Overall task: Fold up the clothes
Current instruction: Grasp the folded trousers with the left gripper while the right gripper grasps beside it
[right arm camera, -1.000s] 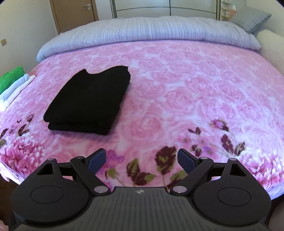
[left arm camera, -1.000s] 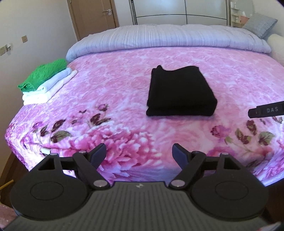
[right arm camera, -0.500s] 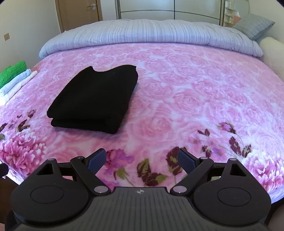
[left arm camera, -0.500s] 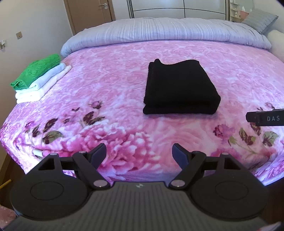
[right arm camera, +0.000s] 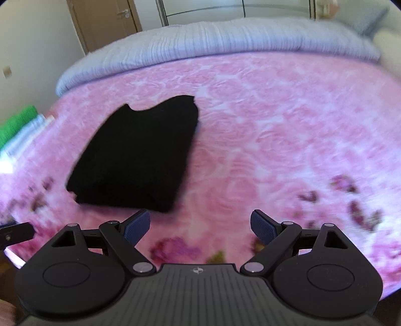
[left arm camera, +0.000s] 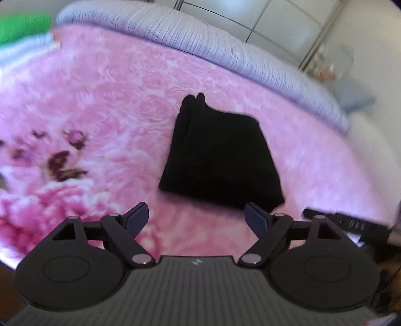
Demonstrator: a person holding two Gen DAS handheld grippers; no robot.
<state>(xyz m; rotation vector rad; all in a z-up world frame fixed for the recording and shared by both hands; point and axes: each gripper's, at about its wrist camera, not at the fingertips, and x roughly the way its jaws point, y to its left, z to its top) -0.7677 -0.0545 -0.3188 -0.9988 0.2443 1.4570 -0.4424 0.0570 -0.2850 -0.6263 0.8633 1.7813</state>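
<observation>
A folded black garment [left arm camera: 220,158] lies flat on the pink flowered bedspread [left arm camera: 105,105]. In the left wrist view it is just beyond my left gripper [left arm camera: 196,218], whose jaws are wide open and empty. In the right wrist view the garment [right arm camera: 140,155] lies ahead to the left of my right gripper [right arm camera: 200,227], also wide open and empty, close to the garment's near right corner. The tip of the right gripper [left arm camera: 351,223] shows at the right of the left wrist view. Both views are blurred.
A stack of folded green and white cloths [right arm camera: 20,130] sits at the bed's left edge, also in the left wrist view [left arm camera: 22,32]. A lilac duvet roll [right arm camera: 200,42] lies across the head of the bed. A door [right arm camera: 105,22] and wardrobe stand behind.
Both grippers have moved forward over the bed toward the black garment, which now looks larger and nearer. The left view has turned to the right. Both stay open.
</observation>
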